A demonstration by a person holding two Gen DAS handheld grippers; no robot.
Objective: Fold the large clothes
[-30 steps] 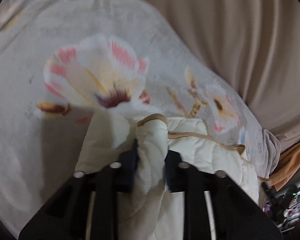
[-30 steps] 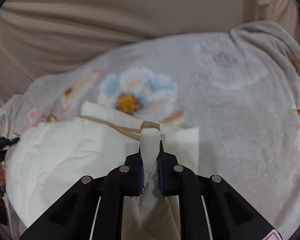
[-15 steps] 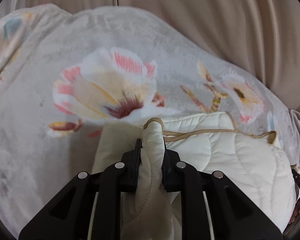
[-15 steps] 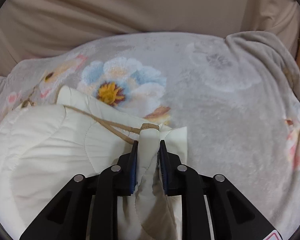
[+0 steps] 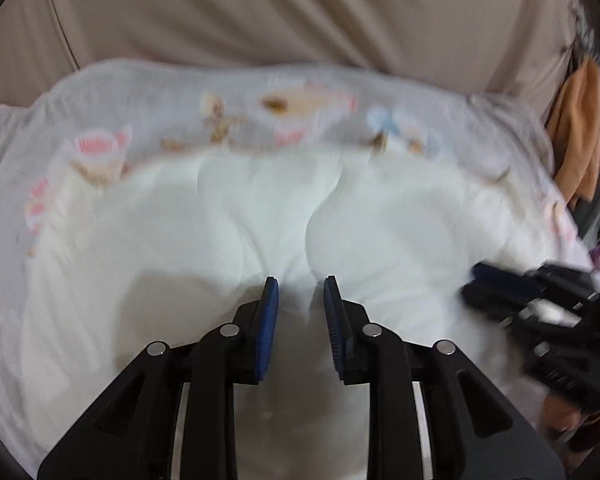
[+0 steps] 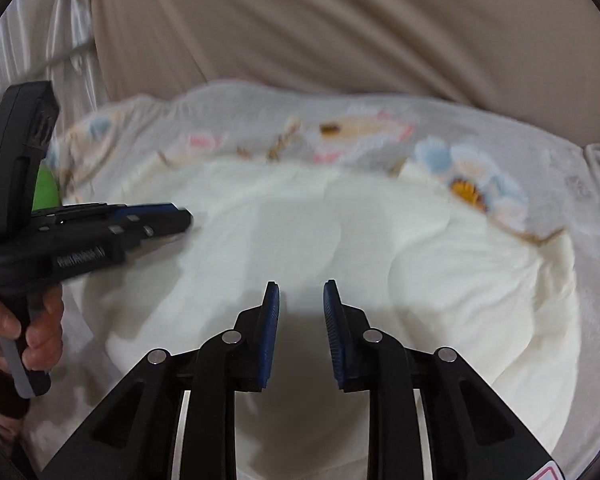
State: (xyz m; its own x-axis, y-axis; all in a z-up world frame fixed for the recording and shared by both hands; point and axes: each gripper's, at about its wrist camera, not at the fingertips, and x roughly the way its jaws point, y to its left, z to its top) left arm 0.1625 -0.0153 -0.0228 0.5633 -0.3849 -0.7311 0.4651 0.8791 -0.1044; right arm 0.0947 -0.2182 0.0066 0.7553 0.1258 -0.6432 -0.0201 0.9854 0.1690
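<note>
Curtain: a beige draped curtain (image 5: 300, 12) fills the far background beyond both grippers.
Blanket: a pale grey fleece blanket (image 6: 596, 216) printed with pink, blue and yellow flowers spreads ahead of and to both sides of the grippers, under the garment.
Garment: a cream quilted garment (image 5: 228, 216) lies on the blanket, directly ahead of and beneath both grippers; its far edge is blurred, with a thin tan trim near the right corner.
Left gripper: the left gripper (image 5: 299, 286) hangs just above the cream quilting, its blue-padded fingers apart with nothing between them. In the right wrist view it (image 6: 182, 216) reaches in from the left, held by the person's left hand (image 6: 28, 328).
Right gripper: the right gripper (image 6: 299, 290) also hangs just over the garment, fingers apart and holding nothing. In the left wrist view it (image 5: 474, 280) enters from the right, blurred.
Orange cloth: an orange cloth (image 5: 580, 128) hangs at the far right of the left gripper.
</note>
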